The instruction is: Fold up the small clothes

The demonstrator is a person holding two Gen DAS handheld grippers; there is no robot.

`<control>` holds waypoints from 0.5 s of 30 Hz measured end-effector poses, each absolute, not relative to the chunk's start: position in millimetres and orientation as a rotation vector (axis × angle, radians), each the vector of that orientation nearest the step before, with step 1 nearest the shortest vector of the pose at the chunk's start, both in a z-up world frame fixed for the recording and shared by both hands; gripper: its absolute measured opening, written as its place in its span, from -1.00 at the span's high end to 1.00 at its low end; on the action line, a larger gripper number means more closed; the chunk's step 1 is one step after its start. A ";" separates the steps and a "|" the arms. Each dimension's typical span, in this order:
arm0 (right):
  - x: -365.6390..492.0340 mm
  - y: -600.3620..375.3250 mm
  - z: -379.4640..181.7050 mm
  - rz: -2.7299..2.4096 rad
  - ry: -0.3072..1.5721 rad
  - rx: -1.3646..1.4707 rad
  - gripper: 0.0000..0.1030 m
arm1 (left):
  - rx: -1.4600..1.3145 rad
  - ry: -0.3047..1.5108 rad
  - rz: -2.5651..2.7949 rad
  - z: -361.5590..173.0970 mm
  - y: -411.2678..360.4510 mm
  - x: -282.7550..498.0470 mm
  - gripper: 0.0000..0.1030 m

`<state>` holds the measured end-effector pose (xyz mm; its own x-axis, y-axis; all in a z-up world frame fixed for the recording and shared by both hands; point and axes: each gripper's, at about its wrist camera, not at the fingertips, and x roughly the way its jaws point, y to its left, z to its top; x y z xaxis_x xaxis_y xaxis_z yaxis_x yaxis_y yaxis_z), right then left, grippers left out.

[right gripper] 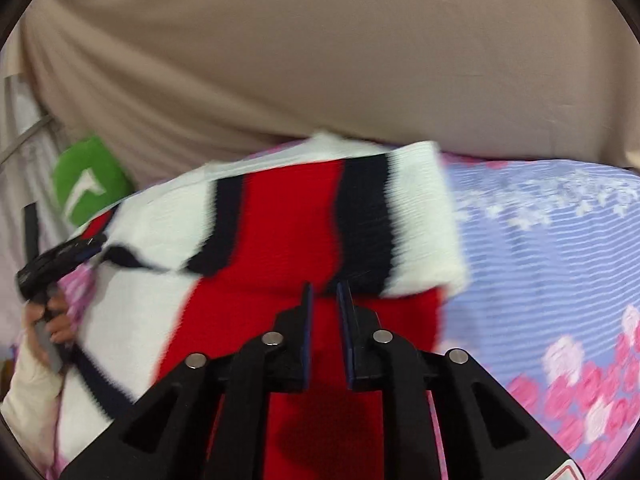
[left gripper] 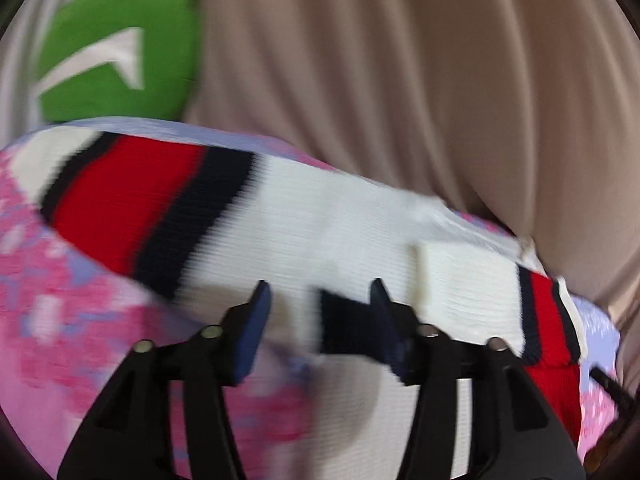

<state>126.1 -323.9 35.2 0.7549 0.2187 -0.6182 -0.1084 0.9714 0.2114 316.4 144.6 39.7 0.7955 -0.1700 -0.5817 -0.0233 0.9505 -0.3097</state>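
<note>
While both frames are smeared by motion blur, we can make out the knit sweater [left gripper: 328, 232] [right gripper: 280, 224], white with red and dark navy stripes, lying on the floral bedsheet [left gripper: 80, 320] [right gripper: 540, 240]. Right wrist view shows one striped part folded over the red body, its white edge toward the sheet's right side. Left wrist view shows a long striped band running across the frame, plus a second striped cuff at lower right.

Left gripper [left gripper: 320, 292]: fingers spread wide, tips over white knit; we cannot tell if they touch the cloth, nothing pinched between them. In the right wrist view it appears again at far left [right gripper: 60, 256], held by the person's hand [right gripper: 48, 320], right at the sweater's left edge; its jaw state is unreadable there.

Right gripper [right gripper: 322, 292]: fingers nearly together, a narrow gap left, hovering over the red part; we see no cloth caught in the gap, though blur makes contact unsure.

Behind the bed hangs a beige curtain [left gripper: 400, 80] [right gripper: 320, 60]. A green cushion [left gripper: 116, 52] [right gripper: 88, 184] with a white mark sits at the bed's far left corner, partly hidden by the sweater in the right view. Lower sweater parts are cut off by both grippers' bodies.
</note>
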 end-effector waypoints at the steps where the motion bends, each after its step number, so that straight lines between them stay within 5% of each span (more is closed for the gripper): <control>1: 123.9 -309.4 29.6 0.227 0.716 0.159 0.42 | -0.312 0.639 -0.038 43.6 164.4 312.2 -0.17; 5: 116.9 -264.6 3.7 0.334 0.792 0.100 0.38 | -0.353 0.623 0.168 55.4 258.7 313.1 -0.49; 15: 105.5 -248.6 -21.1 0.299 0.801 0.026 0.19 | -0.578 0.723 0.370 11.1 404.9 382.2 -0.38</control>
